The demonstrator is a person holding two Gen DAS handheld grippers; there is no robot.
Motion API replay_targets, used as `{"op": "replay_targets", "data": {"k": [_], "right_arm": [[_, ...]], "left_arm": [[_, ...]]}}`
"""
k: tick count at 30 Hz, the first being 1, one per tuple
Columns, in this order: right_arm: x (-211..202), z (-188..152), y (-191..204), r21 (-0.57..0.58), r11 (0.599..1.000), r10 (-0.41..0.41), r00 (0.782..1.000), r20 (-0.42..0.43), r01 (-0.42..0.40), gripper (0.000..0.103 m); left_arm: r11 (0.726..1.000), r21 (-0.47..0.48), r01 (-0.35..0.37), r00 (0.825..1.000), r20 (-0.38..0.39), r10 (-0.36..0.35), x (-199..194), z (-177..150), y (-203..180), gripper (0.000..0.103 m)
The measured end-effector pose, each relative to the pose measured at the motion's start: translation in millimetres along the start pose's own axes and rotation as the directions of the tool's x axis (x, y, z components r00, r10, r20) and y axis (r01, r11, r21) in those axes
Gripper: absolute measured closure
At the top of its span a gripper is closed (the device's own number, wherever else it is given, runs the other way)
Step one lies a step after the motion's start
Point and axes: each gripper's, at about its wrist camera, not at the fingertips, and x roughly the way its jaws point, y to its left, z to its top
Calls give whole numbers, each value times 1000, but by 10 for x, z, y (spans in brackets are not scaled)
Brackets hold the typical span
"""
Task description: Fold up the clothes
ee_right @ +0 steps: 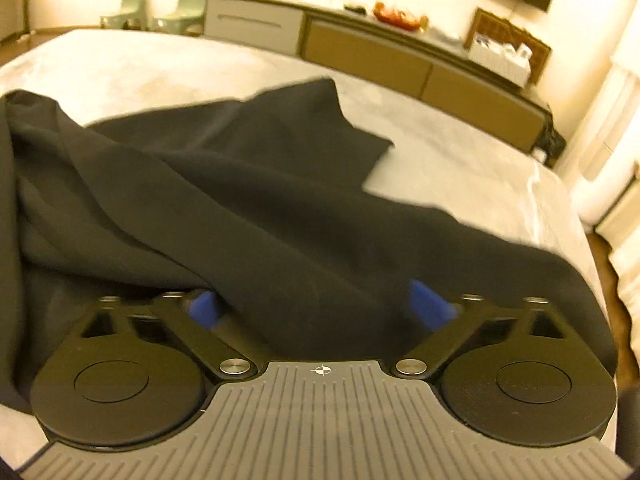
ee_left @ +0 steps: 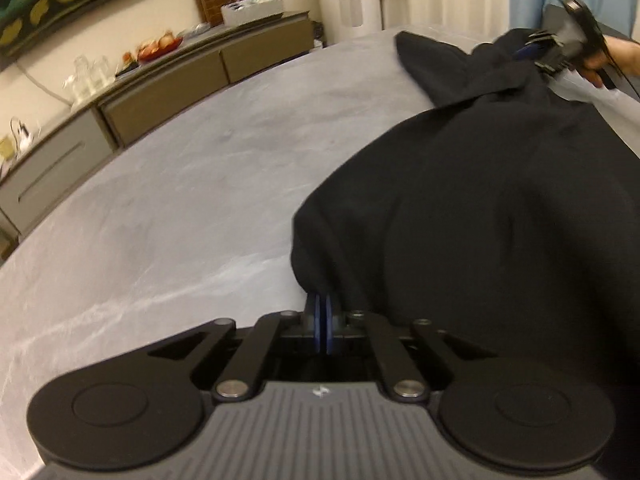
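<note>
The folding has hardly started, as I judge: the black garment [ee_left: 480, 208] lies bunched and creased on the grey bed [ee_left: 180, 168], toward its right part, with no neat fold seen. The left claw [ee_left: 323, 314] is pressed together and pinches an edge of the cloth. The right claw [ee_right: 320, 308] is spread, its blue pads on both sides of a ridge of cloth, not yet pressing it. The fabric looks soft, matte and limp.
</note>
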Motion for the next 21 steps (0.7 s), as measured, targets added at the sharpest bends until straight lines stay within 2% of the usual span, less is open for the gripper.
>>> {"op": "replay_targets", "data": {"k": [1, 2, 5, 8, 11, 14, 15, 16, 17, 18, 20, 21], "right_arm": [[6, 39, 3, 5, 1000, 6, 1000, 0, -6, 92], [-11, 72, 14, 1, 1000, -1, 1000, 7, 1, 97], [-246, 178, 24, 10, 998, -56, 993, 101, 55, 99], [-666, 334, -8, 75, 991, -130, 959, 251, 115, 100], [-1097, 520, 46, 133, 974, -220, 898, 382, 182, 100], [-1487, 826, 146, 158, 953, -302, 813, 498, 258, 100], [-1545, 979, 161, 150, 951, -309, 797, 519, 271, 100], [-1569, 1147, 165, 136, 952, -304, 789, 533, 275, 101], [-1553, 1345, 153, 119, 953, -296, 788, 539, 277, 101], [-1454, 1576, 125, 102, 956, -286, 798, 531, 275, 101], [-1127, 2032, 78, 81, 961, -268, 825, 498, 264, 100], [-881, 2210, 67, 74, 966, -253, 849, 463, 247, 97]], "left_arm": [[1000, 2, -20, 1000, 12, 20, -33, 6, -39, 101], [999, -6, -42, 999, 31, 42, -100, 25, -65, 101], [993, -47, -110, 989, 97, 114, -320, 85, -72, 101], [977, -79, -200, 966, 150, 210, -580, 210, -78, 101], [947, -112, -301, 920, 228, 319, -942, 402, -114, 101], [910, -171, -378, 859, 301, 414, -1334, 673, -66, 101], [897, -188, -401, 842, 310, 441, -1421, 780, -15, 101], [884, -209, -418, 833, 301, 465, -1446, 884, 75, 101], [870, -232, -435, 823, 290, 488, -1468, 986, 168, 101], [849, -267, -457, 817, 252, 519, -1422, 1046, 303, 101], [798, -325, -508, 804, 155, 574, -1267, 1098, 573, 101], [770, -345, -537, 796, 95, 598, -1160, 1092, 707, 100]]}}
